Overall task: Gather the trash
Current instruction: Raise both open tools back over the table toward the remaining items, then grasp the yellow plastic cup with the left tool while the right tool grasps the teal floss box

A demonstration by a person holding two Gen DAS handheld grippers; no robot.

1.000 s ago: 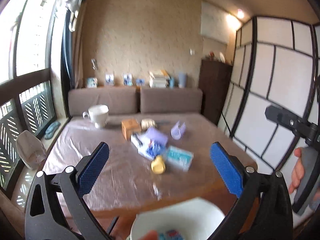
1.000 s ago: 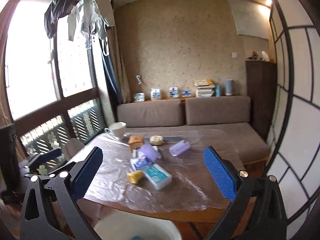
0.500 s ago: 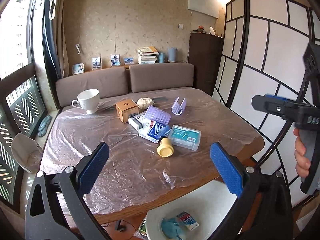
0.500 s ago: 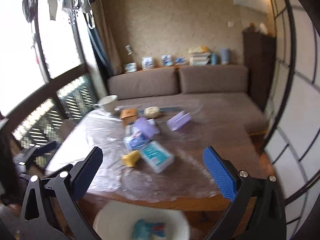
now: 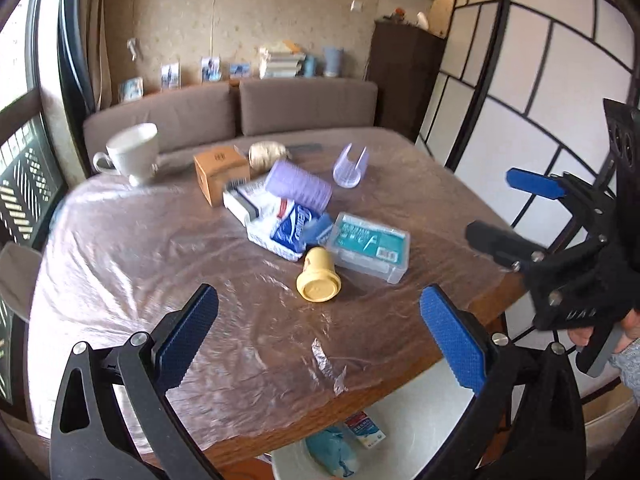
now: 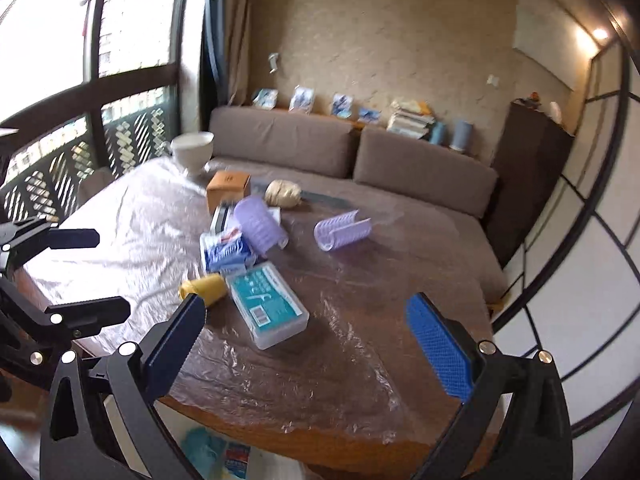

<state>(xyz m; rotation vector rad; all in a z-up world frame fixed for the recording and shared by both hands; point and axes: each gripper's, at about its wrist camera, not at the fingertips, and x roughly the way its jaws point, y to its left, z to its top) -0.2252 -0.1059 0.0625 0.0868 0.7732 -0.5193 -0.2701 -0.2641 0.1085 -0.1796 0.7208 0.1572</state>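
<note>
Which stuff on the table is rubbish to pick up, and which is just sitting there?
Probably rubbish:
yellow cup on its side
blue-and-white wrapper
white bin under the table, already holding bits

Probably just there:
white teacup
brown box
teal-labelled case
purple rollers

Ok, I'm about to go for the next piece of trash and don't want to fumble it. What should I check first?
1. Left gripper jaws open and empty: ok.
2. Right gripper jaws open and empty: ok.
3. Yellow cup reachable, lying on its side at the near end of the pile: ok.
4. Cup clear of neighbours: not ok, it lies right beside the teal box.
5. White bin below the table edge, room left: ok.
6. Which items count as trash: cannot tell.
</note>
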